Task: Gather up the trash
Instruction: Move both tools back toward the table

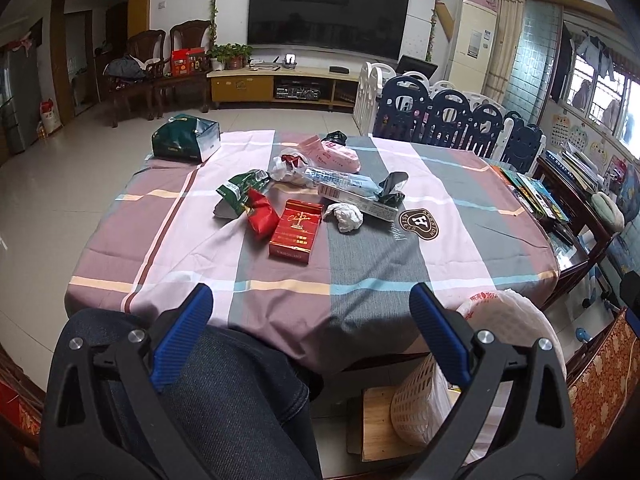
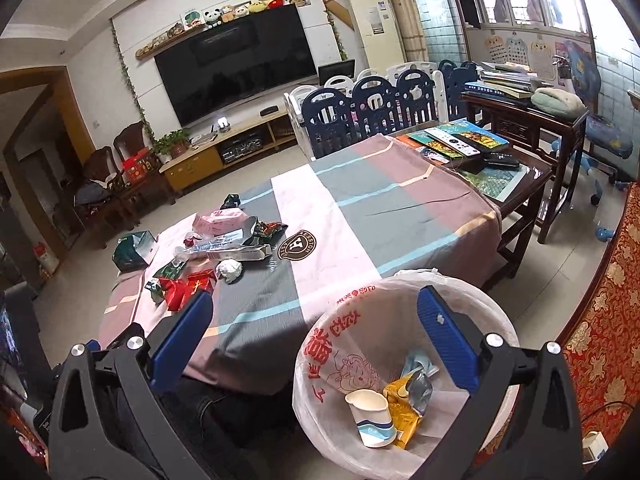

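Trash lies in a heap on the checked tablecloth [image 1: 380, 256]: a red cigarette box [image 1: 295, 227], a crumpled white tissue [image 1: 344, 217], a red wrapper [image 1: 261, 216], a green packet [image 1: 239, 190], a pink pack [image 1: 332, 154] and a long white box [image 1: 360, 200]. My left gripper [image 1: 312, 312] is open and empty, held back over a person's lap, well short of the heap. My right gripper [image 2: 316, 320] is open and empty above the lined waste basket [image 2: 340, 308]. A paper cup [image 2: 370, 416] and a yellow carton [image 2: 404, 412] lie inside the basket.
A green tissue box [image 1: 186, 136] sits at the table's far left corner. Books and remotes [image 2: 460, 142] cover a side table at the right. Blue and white playpen panels [image 1: 452, 116] stand behind the table. The basket [image 1: 424, 396] stands on the floor at the table's near right corner.
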Available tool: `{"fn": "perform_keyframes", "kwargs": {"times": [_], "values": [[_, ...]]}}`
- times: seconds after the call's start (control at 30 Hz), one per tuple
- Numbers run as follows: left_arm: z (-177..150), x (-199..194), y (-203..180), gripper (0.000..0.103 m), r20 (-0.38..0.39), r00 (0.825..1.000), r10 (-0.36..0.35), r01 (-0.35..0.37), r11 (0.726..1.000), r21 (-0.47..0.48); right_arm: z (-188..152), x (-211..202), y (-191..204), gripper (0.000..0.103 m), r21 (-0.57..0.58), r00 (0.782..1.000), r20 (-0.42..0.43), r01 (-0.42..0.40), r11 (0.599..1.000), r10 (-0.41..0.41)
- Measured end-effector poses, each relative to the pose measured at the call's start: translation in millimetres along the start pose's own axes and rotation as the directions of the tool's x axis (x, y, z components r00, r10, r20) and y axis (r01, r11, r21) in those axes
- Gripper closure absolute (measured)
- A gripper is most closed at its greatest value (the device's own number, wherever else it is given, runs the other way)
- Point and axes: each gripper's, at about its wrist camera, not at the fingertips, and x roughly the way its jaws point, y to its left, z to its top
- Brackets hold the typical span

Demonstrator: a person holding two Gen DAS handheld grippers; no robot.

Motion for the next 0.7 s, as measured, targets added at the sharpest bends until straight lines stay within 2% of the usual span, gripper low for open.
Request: {"fn": "perform_keyframes", "kwargs": {"times": [0.7], "values": [[0,3,4,0.005,-0.008,1.000,0.005,-0.005,1.000,0.001,-6,8,13,0.003,-0.070,0.999,-0.035,0.012,0.998,-0.015]]}}
